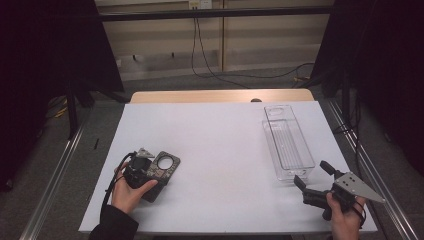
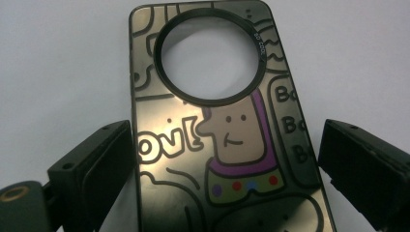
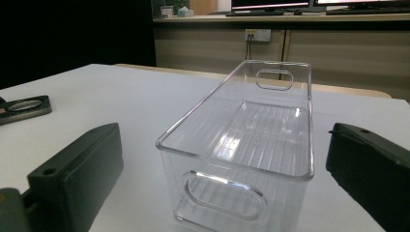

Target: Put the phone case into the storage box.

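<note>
**Left claw spread around the phone case, right claw spread before the clear bin**

Your left hand point(image 1: 131, 192) comes in from 6 o'clock at the desk's point(image 1: 220, 140) near left corner, wrapped over the left claw point(image 1: 150, 167), which points toward 1 o'clock. Its jaws stand apart, one on each side of the phone case point(image 2: 227, 140); the left jaw looks to be at the case's edge, the right one a little clear of it. The case lies flat at about 8 o'clock on the desk, ring hole at the far end, cartoon print facing up. Its near end is cut off in the left gripper view, and in the high view your hand and the claw cover much of it.

Your right hand point(image 1: 345, 217) sits at the near right corner, with the right claw point(image 1: 312, 175) aimed toward 11 o'clock. Its jaws are wide apart and hold nothing. The clear bin point(image 3: 251, 135) stands just beyond them, at about 3 o'clock on the desk, with its short handle end facing the claw. Your wrist is cut off by the bottom edge.
</note>
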`<state>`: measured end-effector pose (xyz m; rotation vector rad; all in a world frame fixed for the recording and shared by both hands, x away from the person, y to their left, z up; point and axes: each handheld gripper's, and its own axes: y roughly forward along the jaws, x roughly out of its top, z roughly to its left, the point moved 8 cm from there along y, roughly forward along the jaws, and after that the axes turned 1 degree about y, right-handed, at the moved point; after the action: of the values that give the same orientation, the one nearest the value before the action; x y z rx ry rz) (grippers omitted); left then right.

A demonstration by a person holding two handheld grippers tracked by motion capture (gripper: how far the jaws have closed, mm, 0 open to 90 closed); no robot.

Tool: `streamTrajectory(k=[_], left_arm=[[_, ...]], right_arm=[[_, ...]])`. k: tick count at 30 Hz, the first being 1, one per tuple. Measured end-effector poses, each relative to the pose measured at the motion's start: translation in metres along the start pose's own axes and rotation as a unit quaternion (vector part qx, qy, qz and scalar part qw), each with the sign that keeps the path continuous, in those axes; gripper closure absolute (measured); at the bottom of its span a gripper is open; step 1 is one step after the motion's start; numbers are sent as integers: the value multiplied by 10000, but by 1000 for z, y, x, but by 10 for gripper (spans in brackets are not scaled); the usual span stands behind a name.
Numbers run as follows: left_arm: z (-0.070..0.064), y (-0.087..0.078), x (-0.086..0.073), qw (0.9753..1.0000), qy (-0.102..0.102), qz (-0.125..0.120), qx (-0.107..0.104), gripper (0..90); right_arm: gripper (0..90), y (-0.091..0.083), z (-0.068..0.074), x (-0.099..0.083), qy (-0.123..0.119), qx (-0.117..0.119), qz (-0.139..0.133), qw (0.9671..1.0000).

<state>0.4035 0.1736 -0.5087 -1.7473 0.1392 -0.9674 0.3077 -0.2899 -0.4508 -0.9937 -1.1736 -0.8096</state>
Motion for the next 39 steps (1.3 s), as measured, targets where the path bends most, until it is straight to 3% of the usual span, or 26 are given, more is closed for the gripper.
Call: streamTrajectory(k=[6, 14, 19, 28, 35, 39], left_arm=[[-1, 5, 2, 9992, 168, 134, 329, 47], [-1, 8, 5, 9988, 169, 334, 324, 35], [-2, 9, 5, 9985, 96, 272, 474, 22], [-1, 12, 4, 9989, 7, 118, 453, 0], [0, 11, 4, 9987, 99, 270, 419, 3], [0, 11, 5, 9985, 48, 364, 414, 21]], right_arm=[[0, 0, 0, 0, -23, -1, 11, 10000], [0, 0, 0, 0, -24, -14, 8, 10000], [0, 0, 0, -1, -38, -3, 18, 10000], [0, -1, -1, -1, -27, -43, 6, 10000], [0, -1, -1, 0, -2, -46, -3, 10000], [0, -1, 0, 0, -4, -32, -8, 10000]])
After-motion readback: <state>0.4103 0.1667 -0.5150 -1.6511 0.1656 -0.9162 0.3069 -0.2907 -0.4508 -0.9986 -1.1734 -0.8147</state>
